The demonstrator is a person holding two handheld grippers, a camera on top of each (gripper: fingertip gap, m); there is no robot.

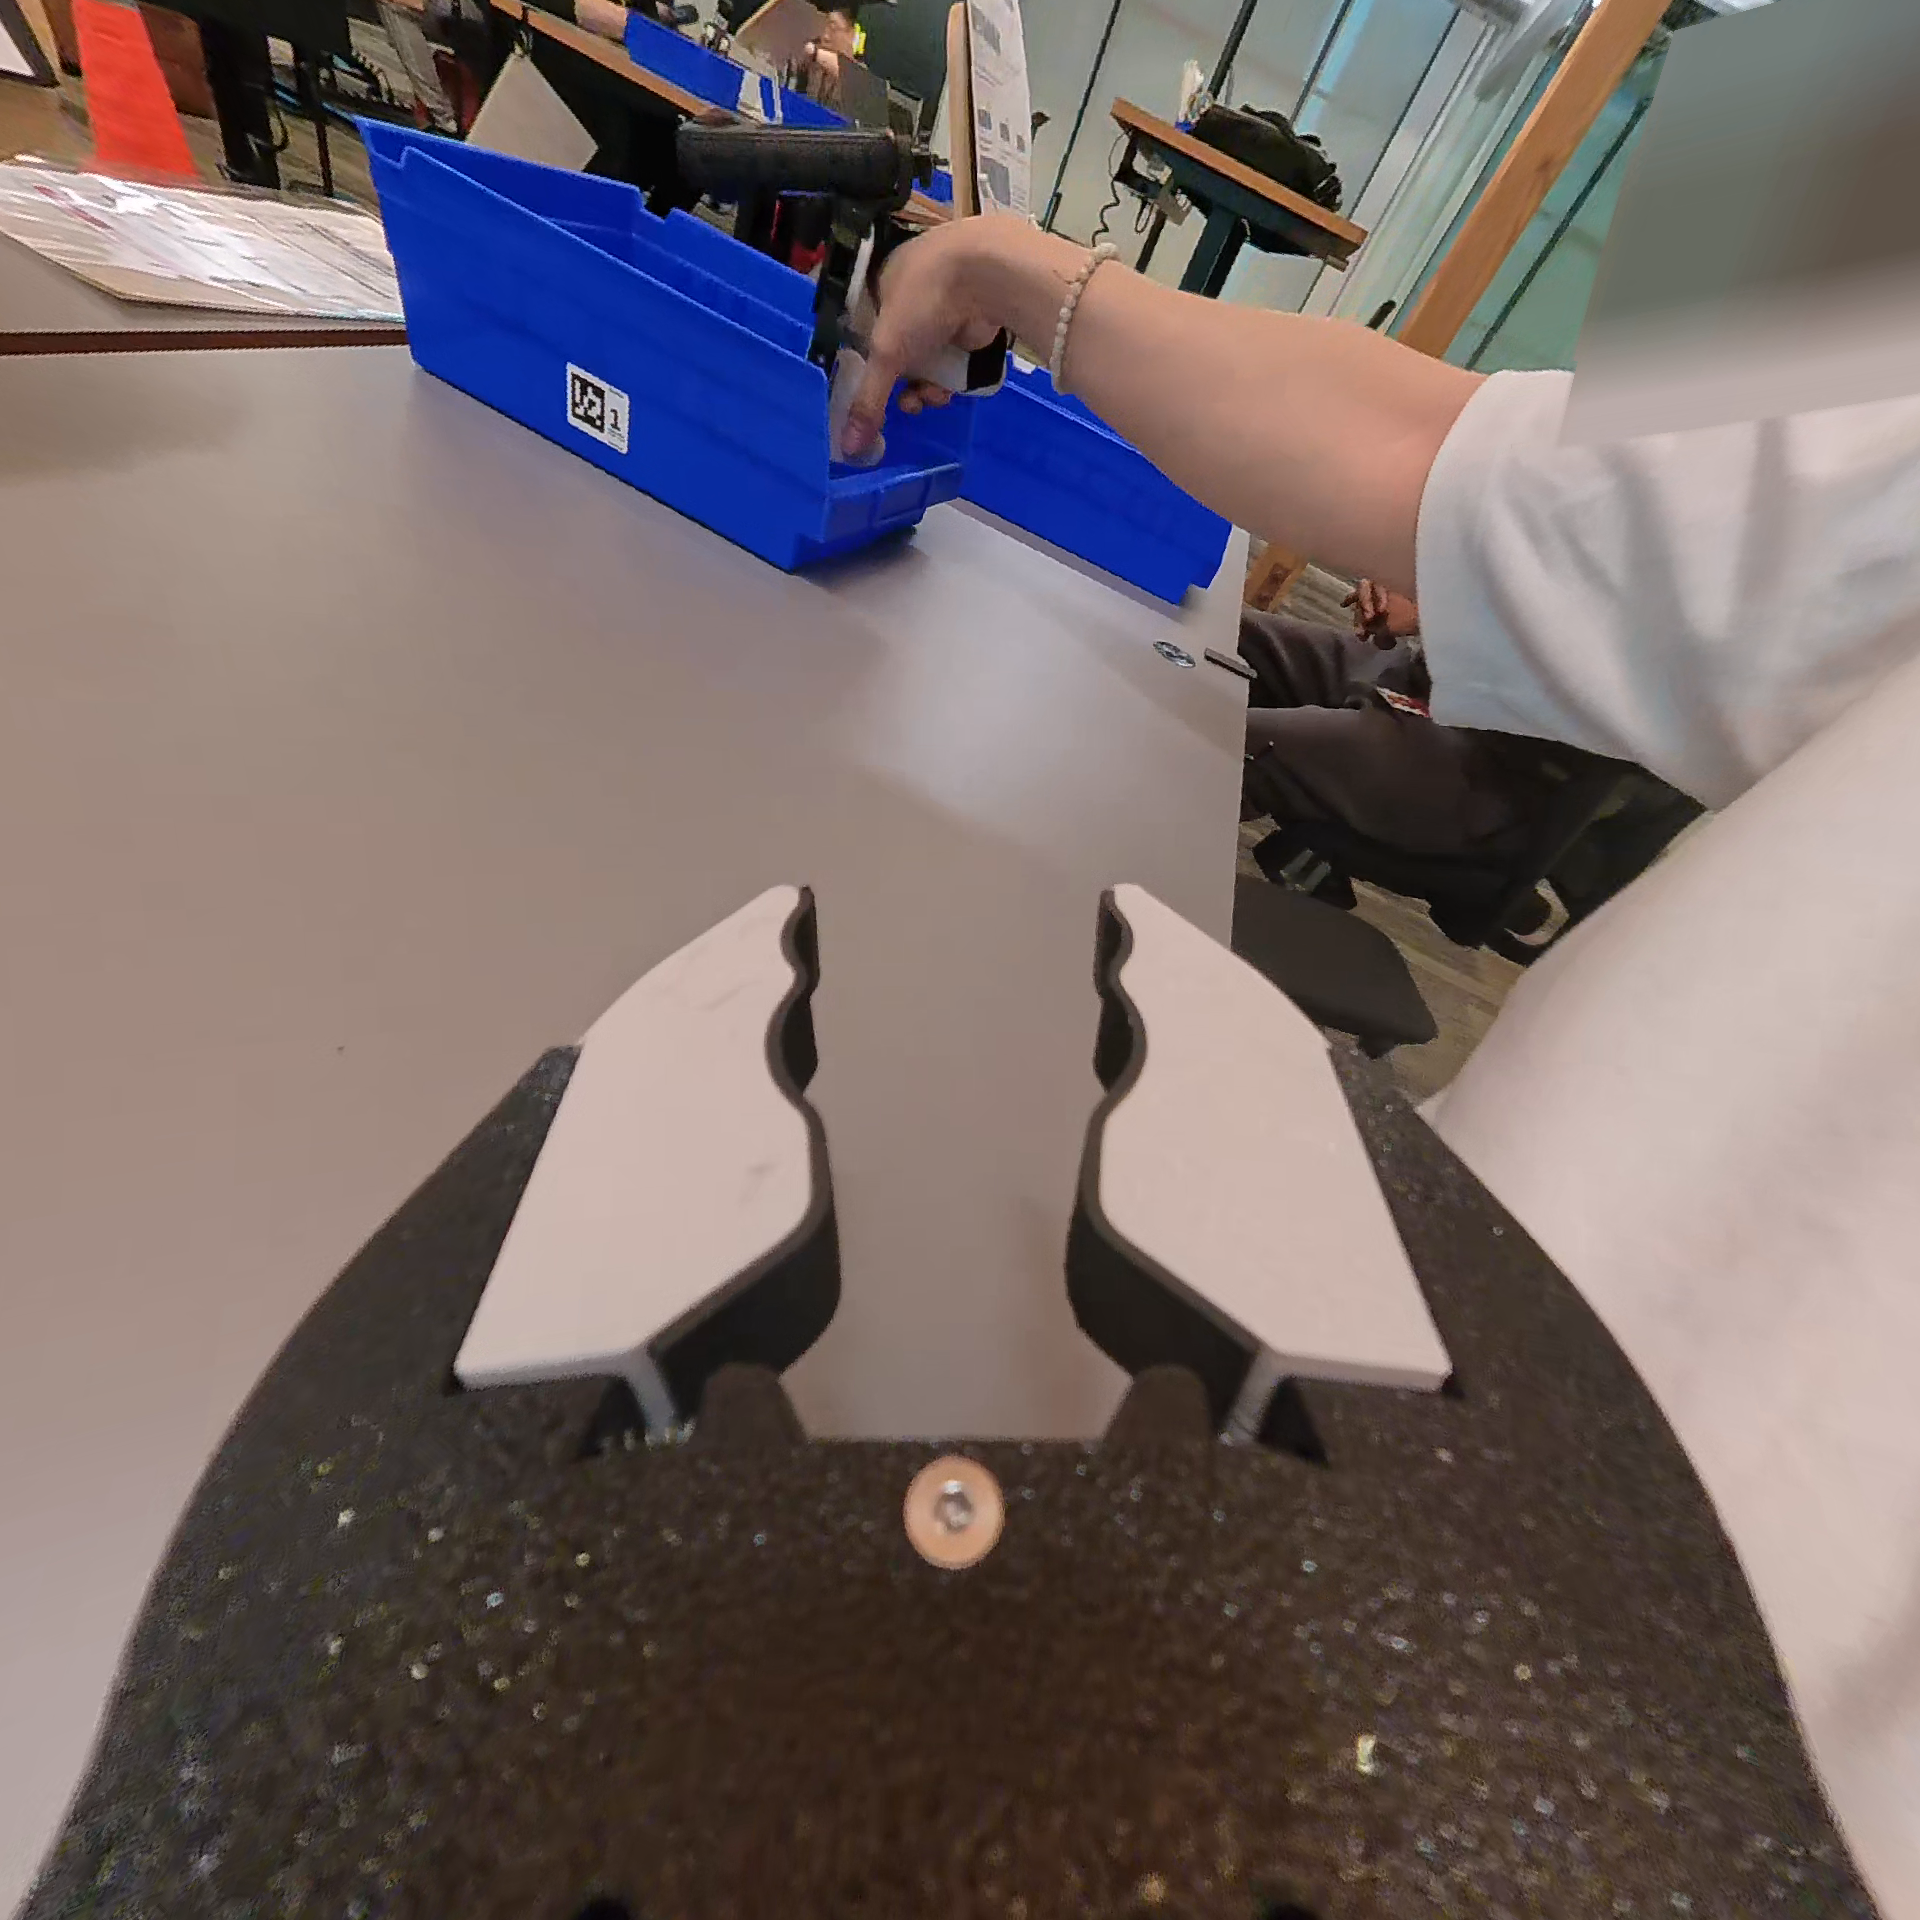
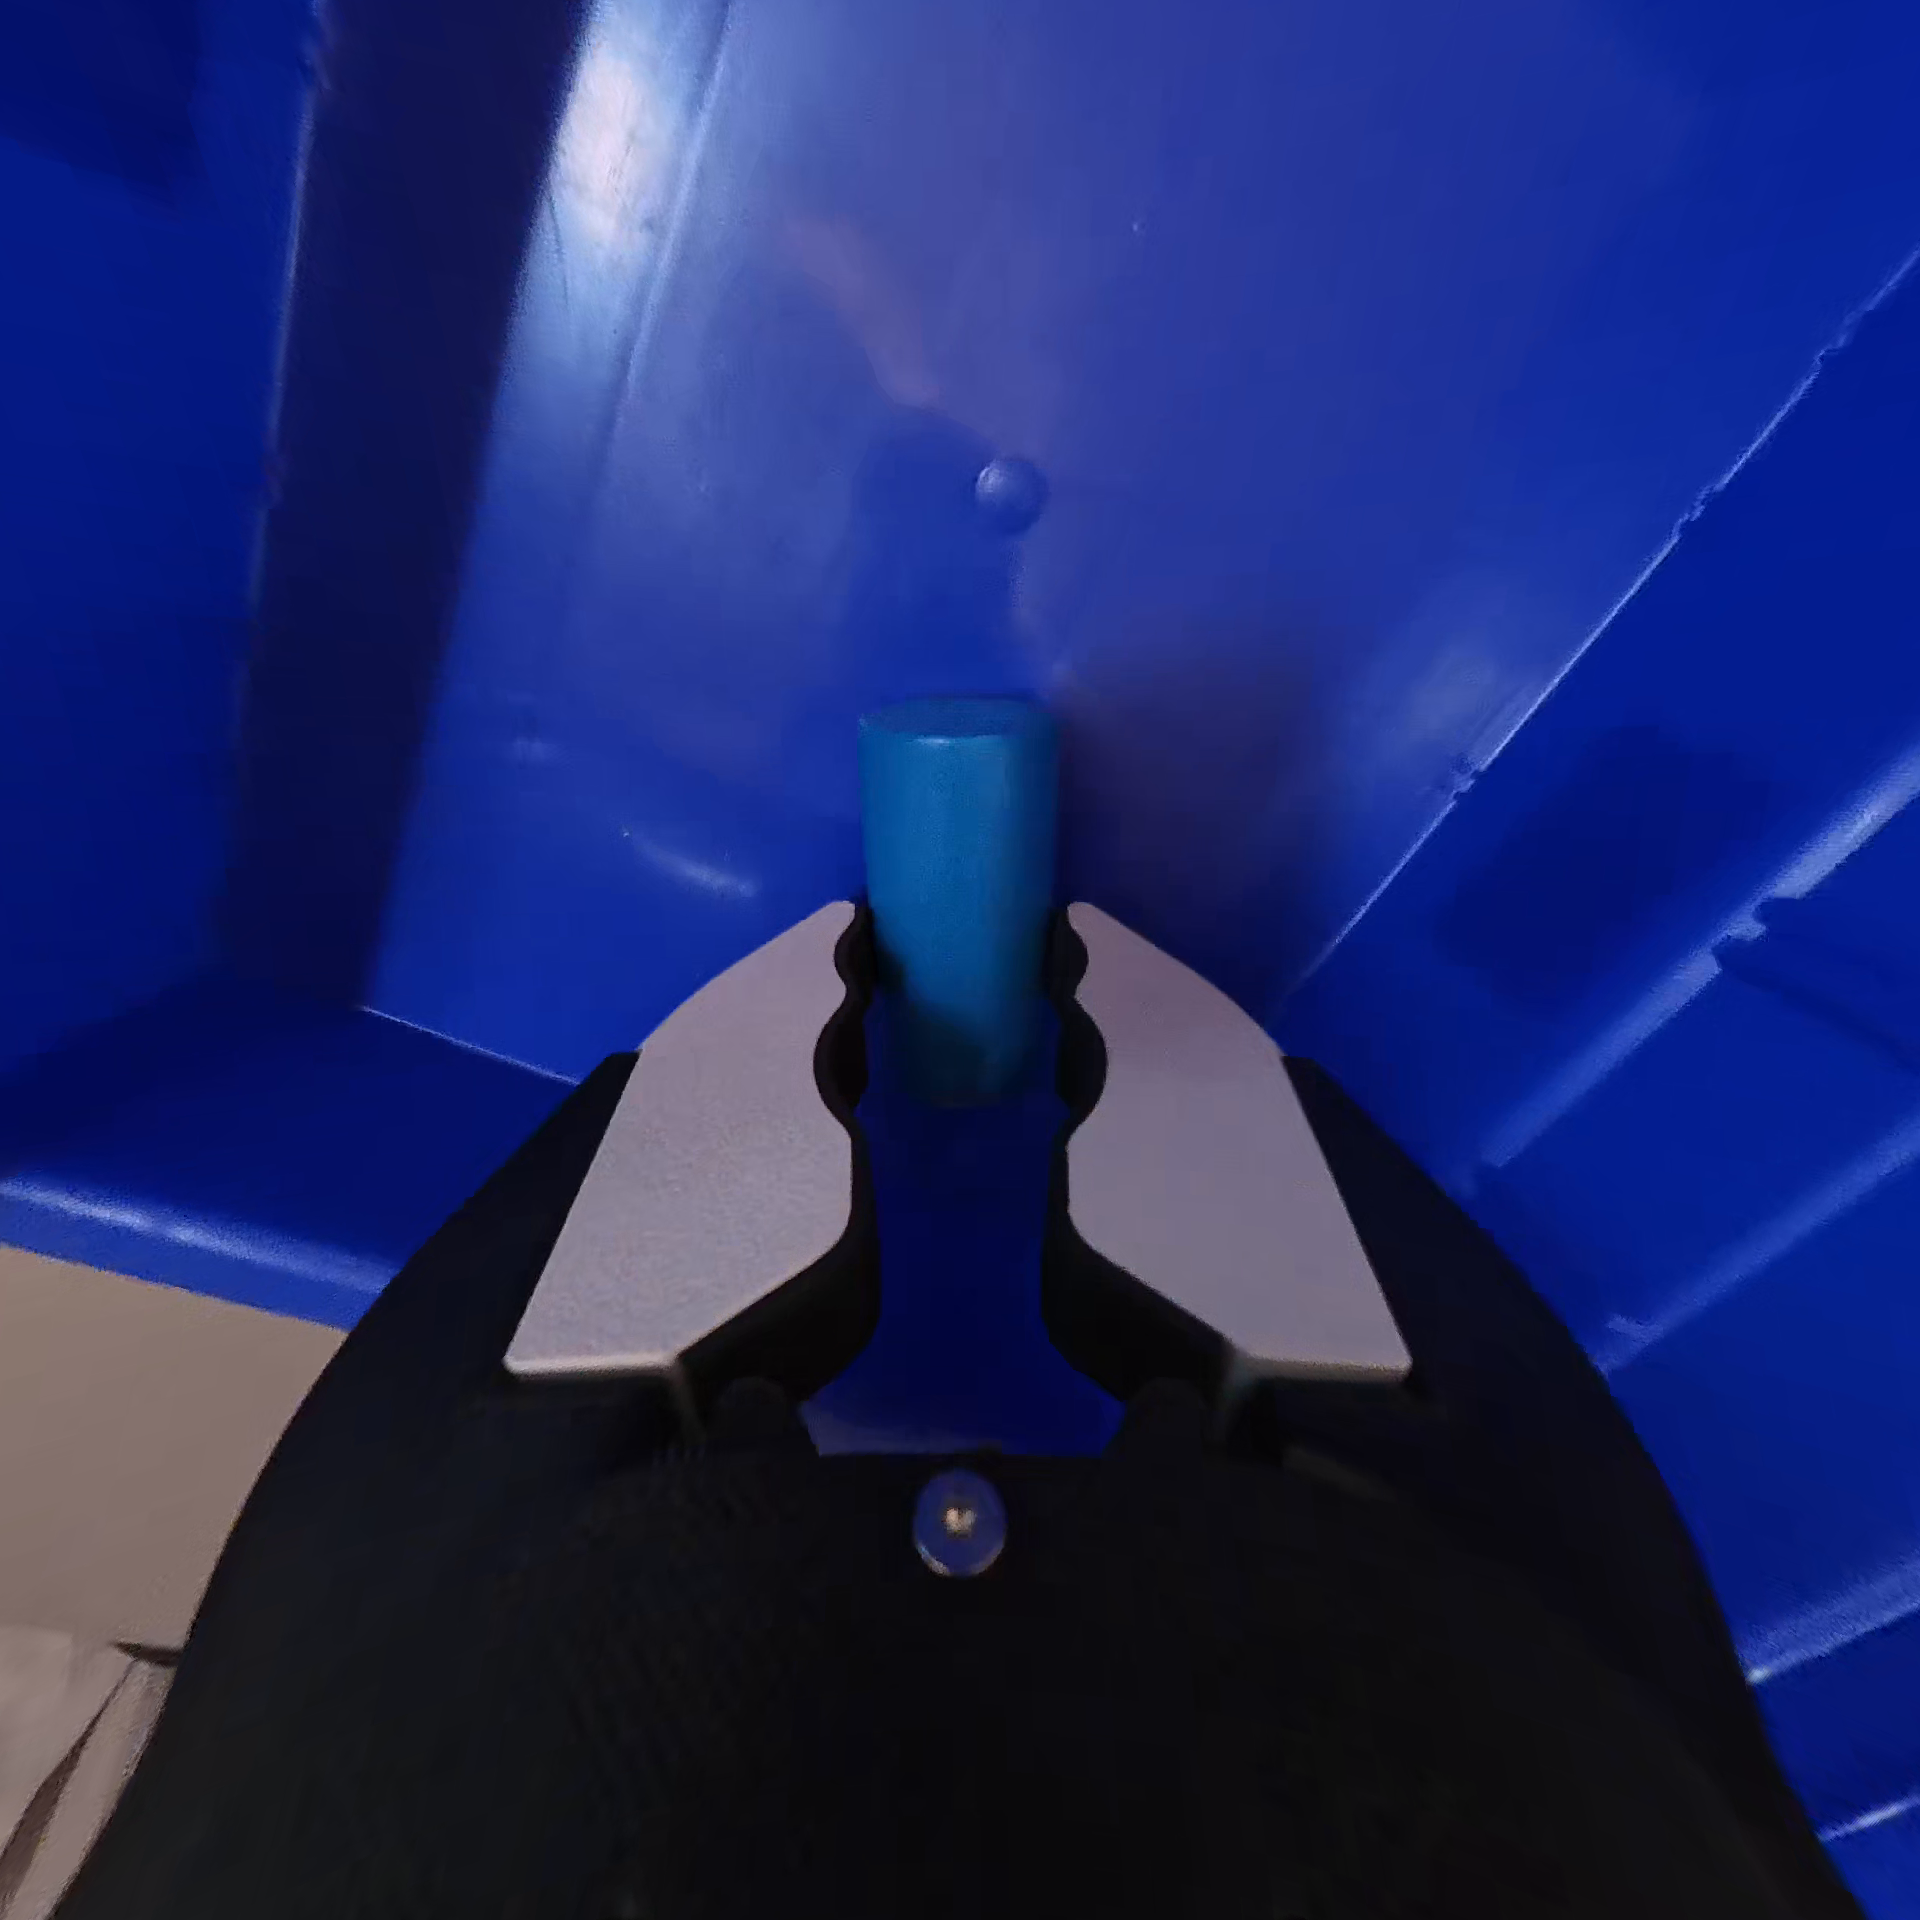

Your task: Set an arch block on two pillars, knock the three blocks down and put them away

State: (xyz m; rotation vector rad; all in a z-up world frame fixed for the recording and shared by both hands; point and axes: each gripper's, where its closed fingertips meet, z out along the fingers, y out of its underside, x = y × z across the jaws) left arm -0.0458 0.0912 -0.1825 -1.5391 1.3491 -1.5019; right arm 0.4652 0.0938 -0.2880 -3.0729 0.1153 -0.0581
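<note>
Teal-blue cylinder (image 2: 951, 894), frame centre, clamped at near end between right gripper (image 2: 958, 940) tips, pointing away, inside blue bin (image 2: 1351, 416). Left gripper (image 1: 956, 935) agape, empty, lower centre above bench (image 1: 416, 727).

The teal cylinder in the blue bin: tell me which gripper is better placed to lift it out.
Right. The right gripper already clasps the teal cylinder inside the blue bin; the left gripper hangs open over the bare grey table.

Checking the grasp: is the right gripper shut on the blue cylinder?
Shut: both fingertips of the right gripper press the blue cylinder.
</note>
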